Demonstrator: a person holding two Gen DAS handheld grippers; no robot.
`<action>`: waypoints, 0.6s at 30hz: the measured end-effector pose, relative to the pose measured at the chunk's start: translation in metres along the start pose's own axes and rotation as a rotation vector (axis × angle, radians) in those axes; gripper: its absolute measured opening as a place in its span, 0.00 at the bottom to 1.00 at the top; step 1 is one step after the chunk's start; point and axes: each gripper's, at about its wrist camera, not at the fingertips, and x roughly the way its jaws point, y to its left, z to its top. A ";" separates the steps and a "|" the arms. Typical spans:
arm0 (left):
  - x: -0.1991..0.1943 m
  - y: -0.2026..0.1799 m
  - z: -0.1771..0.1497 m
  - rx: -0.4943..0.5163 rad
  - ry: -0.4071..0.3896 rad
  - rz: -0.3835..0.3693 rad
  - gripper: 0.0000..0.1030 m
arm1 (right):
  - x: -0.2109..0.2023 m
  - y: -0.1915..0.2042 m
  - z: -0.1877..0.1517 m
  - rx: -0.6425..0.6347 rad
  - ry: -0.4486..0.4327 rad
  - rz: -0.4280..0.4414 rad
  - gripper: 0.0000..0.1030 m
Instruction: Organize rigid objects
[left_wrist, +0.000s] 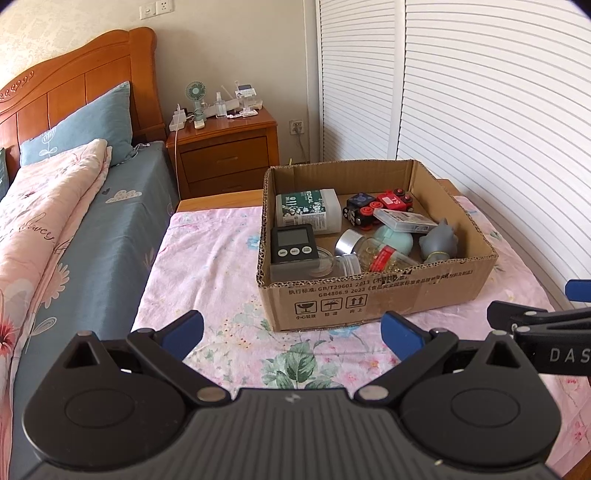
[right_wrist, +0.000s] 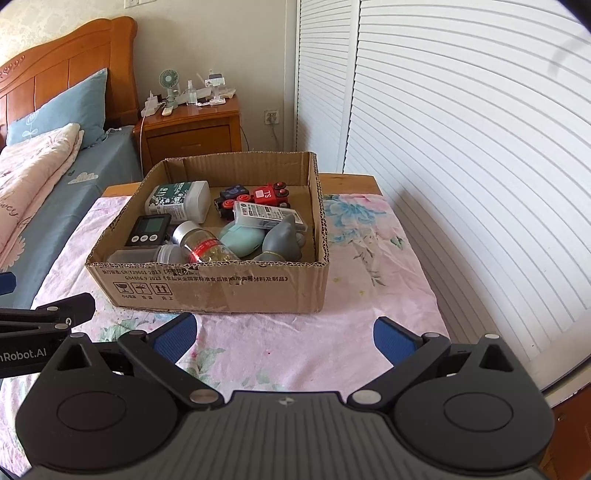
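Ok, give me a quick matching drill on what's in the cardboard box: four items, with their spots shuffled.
Items:
1. black digital timer
2. red toy train
3. grey rubber shark toy
4. white green-labelled bottle

Spots in the open cardboard box, seen from the left claw:
A. far left corner
B. near right
C. near left
D. far middle

Pairs: 1-C, 2-D, 3-B, 4-A

The box's (left_wrist: 376, 299) near wall hides the lower part of the clear jar (left_wrist: 334, 264) and the bottle (left_wrist: 388, 258); the grey figure (right_wrist: 282, 240) covers part of the teal case (right_wrist: 240, 240); the right gripper (left_wrist: 532, 306) is cut off by the left view's edge; items on the nightstand (left_wrist: 225, 144) are too small to tell.
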 end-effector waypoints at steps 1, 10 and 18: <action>0.000 0.000 0.000 0.000 0.000 -0.001 0.99 | 0.000 0.000 0.000 0.001 -0.001 0.001 1.00; 0.000 -0.001 -0.001 0.002 0.005 -0.003 0.99 | -0.001 -0.001 0.000 0.001 -0.001 -0.003 1.00; -0.001 -0.003 -0.002 0.008 0.004 0.006 0.99 | -0.002 0.000 0.001 -0.001 -0.005 -0.007 1.00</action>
